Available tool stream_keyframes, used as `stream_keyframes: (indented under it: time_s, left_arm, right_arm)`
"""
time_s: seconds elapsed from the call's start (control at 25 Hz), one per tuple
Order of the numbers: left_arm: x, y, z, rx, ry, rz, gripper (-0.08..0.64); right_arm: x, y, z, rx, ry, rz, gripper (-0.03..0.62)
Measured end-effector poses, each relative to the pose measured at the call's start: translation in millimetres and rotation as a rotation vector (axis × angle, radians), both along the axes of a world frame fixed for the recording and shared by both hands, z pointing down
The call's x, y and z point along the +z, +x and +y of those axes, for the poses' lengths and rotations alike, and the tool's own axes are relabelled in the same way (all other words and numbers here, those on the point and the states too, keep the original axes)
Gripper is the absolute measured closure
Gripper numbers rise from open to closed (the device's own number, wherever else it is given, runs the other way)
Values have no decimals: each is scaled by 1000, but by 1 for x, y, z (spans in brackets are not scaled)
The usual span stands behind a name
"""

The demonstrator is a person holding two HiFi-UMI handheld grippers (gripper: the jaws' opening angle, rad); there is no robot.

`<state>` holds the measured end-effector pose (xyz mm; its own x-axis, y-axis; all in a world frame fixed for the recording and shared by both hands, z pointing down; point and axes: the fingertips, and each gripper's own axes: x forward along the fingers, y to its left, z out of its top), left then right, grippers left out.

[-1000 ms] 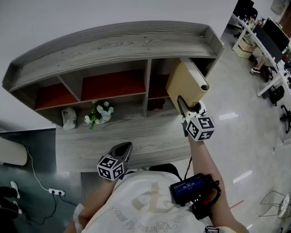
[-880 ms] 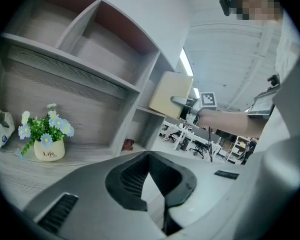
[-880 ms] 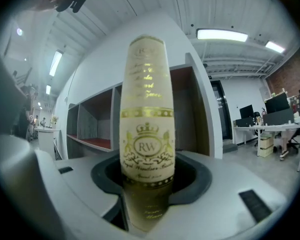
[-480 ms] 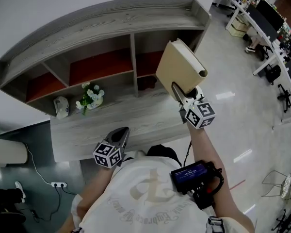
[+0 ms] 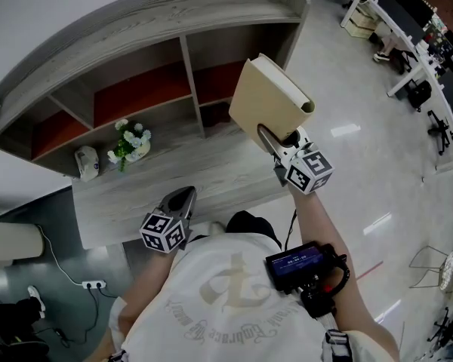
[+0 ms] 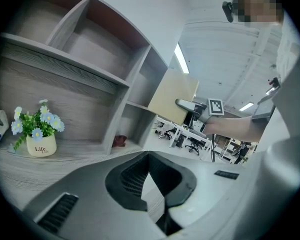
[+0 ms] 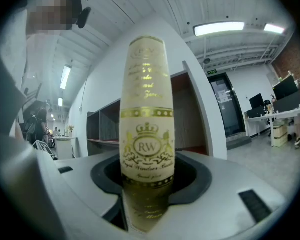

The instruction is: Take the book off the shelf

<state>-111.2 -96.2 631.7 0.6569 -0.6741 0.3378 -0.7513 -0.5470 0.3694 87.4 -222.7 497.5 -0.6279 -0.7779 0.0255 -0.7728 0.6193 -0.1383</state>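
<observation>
1. Containers: The shelf [image 5: 136, 32] crosses the upper left of the head view. Its upper compartments have red back panels. On its lower ledge I see a pot of flowers [image 5: 130, 143] with a small white object [image 5: 86, 162] just to its left. In the left gripper view, a small dark red thing [image 6: 119, 141] lies in the low compartment right of the pot.

2. Grippers: The right gripper [image 5: 275, 138] is clamped on the book [image 5: 268, 104] at its spine; the gold-printed spine stands upright between the jaws in the right gripper view. The book sits at the upper centre of the head view, out of the shelf and in the air in front of its right-hand compartments. The left gripper [image 5: 183, 200] hangs low over the ledge, jaw tips together, holding nothing.

3. Surroundings: Desks and chairs [image 5: 408, 21] fill the upper right, well apart from the book. A power strip [image 5: 90, 283] lies on the floor at lower left
</observation>
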Motion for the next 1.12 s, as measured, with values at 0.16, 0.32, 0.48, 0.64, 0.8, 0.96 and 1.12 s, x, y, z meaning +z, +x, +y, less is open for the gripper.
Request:
stream_keyframes:
  time_s: [0.16, 0.32, 0.48, 0.64, 0.8, 0.96, 1.12]
  left_arm:
    - [0, 2, -1, 1, -3, 1, 558]
    - [2, 2, -2, 2, -3, 1, 558]
    - [3, 4, -3, 6, -4, 2, 558]
    - [1, 9, -1, 11, -4, 2, 558]
    - [-2, 11, -1, 11, 4, 0, 558]
    - [-4, 10, -1, 9, 12, -5, 558]
    - [-7, 12, -2, 11, 15, -7, 558]
  right_arm:
    - [8, 1, 7, -12, -18, -5, 383]
    - [16, 1, 13, -22, -30, -13, 383]
    - [23, 1, 19, -33, -44, -20, 383]
    - [32, 3, 28, -44, -68, -27, 383]
    - [40, 3, 37, -59, -87, -25, 383]
    - [49, 1, 48, -74, -106, -27, 383]
    - [56, -1, 57, -91, -123, -33, 382]
